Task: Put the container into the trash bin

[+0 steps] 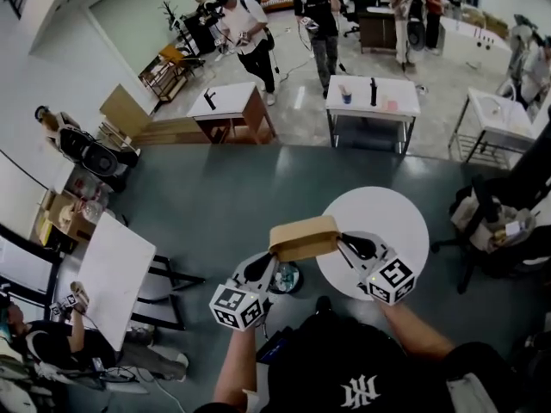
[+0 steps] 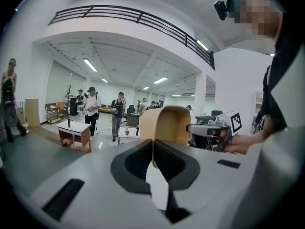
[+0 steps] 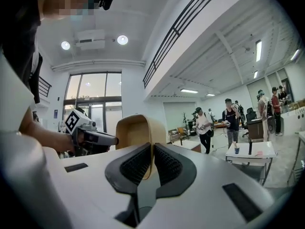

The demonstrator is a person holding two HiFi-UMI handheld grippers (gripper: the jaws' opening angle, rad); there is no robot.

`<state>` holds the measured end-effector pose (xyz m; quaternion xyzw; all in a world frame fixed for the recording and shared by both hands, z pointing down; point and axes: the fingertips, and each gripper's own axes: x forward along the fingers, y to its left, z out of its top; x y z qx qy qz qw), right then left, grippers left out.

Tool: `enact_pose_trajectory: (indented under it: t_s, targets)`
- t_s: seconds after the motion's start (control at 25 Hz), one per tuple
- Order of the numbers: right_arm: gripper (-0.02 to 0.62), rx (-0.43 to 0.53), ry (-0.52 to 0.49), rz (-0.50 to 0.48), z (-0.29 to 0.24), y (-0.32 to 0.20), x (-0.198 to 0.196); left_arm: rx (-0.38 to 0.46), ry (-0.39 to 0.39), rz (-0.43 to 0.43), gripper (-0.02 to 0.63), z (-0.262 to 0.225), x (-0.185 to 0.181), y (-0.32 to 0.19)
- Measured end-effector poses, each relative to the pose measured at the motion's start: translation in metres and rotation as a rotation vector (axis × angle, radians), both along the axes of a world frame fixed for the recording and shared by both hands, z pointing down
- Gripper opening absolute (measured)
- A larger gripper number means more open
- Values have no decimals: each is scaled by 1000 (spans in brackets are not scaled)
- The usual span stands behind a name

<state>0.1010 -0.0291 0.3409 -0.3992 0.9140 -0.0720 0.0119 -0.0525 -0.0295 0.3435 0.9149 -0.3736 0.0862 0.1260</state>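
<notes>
The tan, rounded container (image 1: 303, 237) hangs in the air in front of me, held at both ends. My left gripper (image 1: 270, 261) is shut on the thin wall of its left end, and my right gripper (image 1: 343, 240) is shut on the wall of its right end. In the left gripper view the container (image 2: 167, 123) stands just past the shut jaws (image 2: 152, 160), with the right gripper (image 2: 209, 130) on its far side. In the right gripper view the container (image 3: 136, 130) is pinched the same way (image 3: 152, 163), and the left gripper (image 3: 94, 137) grips the far end. A small round bin (image 1: 285, 278) stands on the floor below.
A round white table (image 1: 405, 222) stands just right of the container. A white board on a dark stand (image 1: 112, 278) is at the left. Farther off are white tables (image 1: 372, 97), a wooden table (image 1: 231, 106) and several people walking about.
</notes>
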Motion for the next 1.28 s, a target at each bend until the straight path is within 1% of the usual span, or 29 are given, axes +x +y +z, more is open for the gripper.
enact_pose_trajectory:
  t_s: [0.16, 0.32, 0.52, 0.64, 0.76, 0.84, 0.92, 1.04, 1.28]
  targets:
    - [51, -13, -18, -56, 4, 4, -18, -7, -12, -59, 17, 1, -19, 12]
    - [51, -30, -36, -96, 17, 4, -43, -25, -28, -107, 17, 13, -44, 17]
    - [51, -73, -32, -111, 26, -5, -73, -52, -11, -138, 17, 29, -73, 16]
    - [51, -77, -11, -126, 28, -14, -101, -57, 3, -155, 15, 34, -101, 7]
    - [51, -90, 13, -156, 34, -21, -137, -65, -9, -165, 15, 43, -137, -6]
    - [51, -107, 26, -177, 41, -26, -160, -79, -4, -170, 17, 52, -161, -13]
    - [51, -134, 35, -177, 49, -31, -178, -99, 11, -169, 15, 59, -178, -19]
    - [51, -176, 50, -153, 59, -38, -196, -129, 21, -144, 15, 72, -196, -28]
    - [51, -239, 82, -89, 84, -49, -214, -196, 52, -67, 15, 99, -213, -45]
